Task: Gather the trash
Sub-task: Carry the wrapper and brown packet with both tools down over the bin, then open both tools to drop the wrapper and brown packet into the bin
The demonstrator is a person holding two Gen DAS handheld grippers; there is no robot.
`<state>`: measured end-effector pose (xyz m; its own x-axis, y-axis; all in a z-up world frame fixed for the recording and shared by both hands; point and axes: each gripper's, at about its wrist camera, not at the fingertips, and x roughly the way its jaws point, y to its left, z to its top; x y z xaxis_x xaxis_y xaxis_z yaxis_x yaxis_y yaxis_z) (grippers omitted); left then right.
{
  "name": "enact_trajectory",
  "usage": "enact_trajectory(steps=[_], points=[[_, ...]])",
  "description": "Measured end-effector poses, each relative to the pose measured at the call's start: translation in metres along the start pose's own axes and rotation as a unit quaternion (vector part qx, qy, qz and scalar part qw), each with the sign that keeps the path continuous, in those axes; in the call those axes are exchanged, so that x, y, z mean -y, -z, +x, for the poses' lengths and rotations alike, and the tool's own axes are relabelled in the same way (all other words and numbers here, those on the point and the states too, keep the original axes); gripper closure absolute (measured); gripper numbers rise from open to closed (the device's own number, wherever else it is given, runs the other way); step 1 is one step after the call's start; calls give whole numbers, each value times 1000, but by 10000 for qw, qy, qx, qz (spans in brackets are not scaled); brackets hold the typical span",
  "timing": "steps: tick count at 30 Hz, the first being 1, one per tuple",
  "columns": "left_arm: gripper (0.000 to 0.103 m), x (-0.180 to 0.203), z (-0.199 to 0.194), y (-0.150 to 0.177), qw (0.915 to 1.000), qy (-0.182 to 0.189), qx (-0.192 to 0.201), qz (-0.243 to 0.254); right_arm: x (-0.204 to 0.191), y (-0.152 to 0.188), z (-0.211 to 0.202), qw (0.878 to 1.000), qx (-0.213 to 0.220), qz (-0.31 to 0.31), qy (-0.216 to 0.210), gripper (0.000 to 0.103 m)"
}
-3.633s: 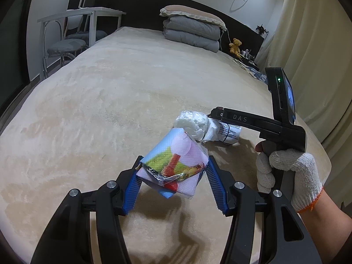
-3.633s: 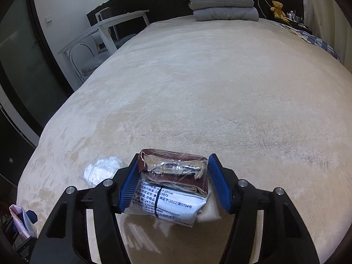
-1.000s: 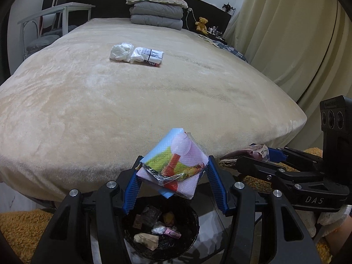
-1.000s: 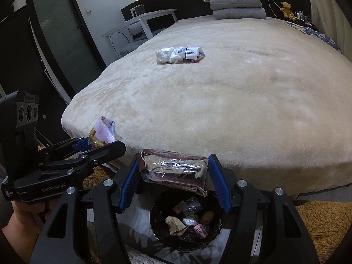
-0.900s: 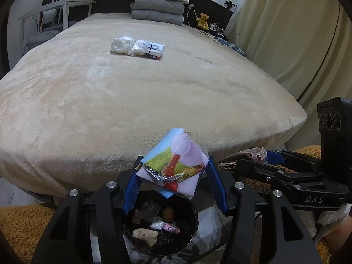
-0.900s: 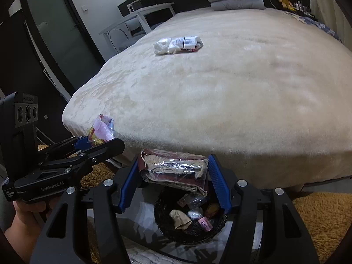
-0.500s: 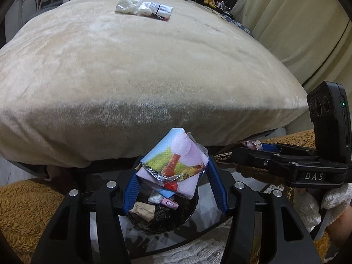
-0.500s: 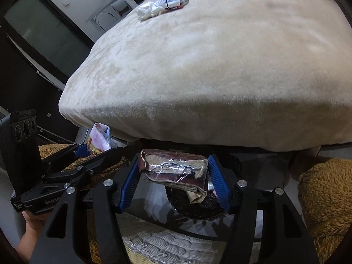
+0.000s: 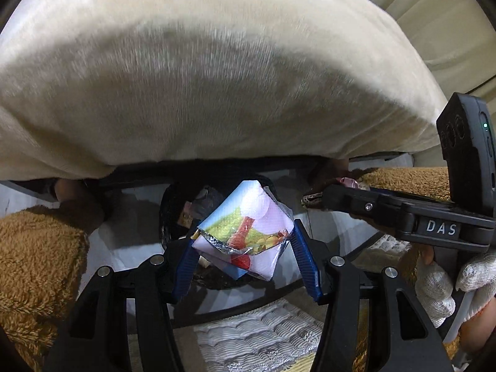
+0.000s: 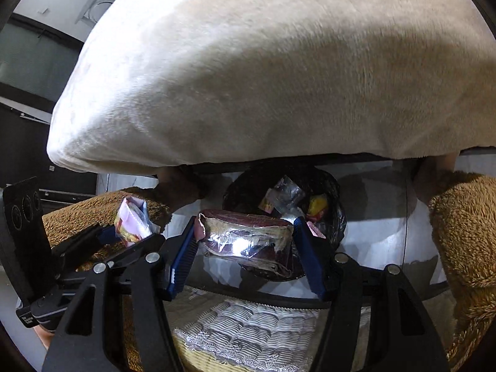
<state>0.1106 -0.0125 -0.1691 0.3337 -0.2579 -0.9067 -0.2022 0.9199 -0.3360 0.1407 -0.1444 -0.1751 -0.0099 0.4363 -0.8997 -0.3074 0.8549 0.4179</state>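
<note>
1. While the trash bin [image 10: 336, 214] waits just ahead, already part filled, the left gripper [image 9: 245, 255] clamps a colourful wrapper [image 9: 248, 232].
2. Beside it, the right gripper [image 10: 246, 248] grips a brown packet [image 10: 248, 238]; neither is dropped yet.

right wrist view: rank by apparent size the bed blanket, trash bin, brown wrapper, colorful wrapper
1. bed blanket, fills most of the frame.
2. trash bin and brown wrapper in the right gripper: look alike; the wrapper is nearer and covers part of the bin, so unranked.
3. colorful wrapper in the left gripper, smallest.
</note>
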Motion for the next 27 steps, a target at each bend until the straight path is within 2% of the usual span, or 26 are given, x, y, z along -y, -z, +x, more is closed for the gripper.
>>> enact_trajectory(steps=[11,13,14,15,27], points=[[47,-6,6,-2,9996,56,-233,-129,0,-3,1,10000,18,66,49,41],[35,-4,4,-1,9998,66,-189,-74,2,-4,1,9999,19,145,-27,40],[27,-4,3,-1,9998,77,-170,-70,3,-5,1,9998,25,172,-49,36],[26,-4,2,-1,9998,64,-165,-80,4,-5,1,9998,43,190,-40,34],[26,-2,-8,-3,9998,29,146,-97,-1,-5,-5,9996,287,29,72,34]])
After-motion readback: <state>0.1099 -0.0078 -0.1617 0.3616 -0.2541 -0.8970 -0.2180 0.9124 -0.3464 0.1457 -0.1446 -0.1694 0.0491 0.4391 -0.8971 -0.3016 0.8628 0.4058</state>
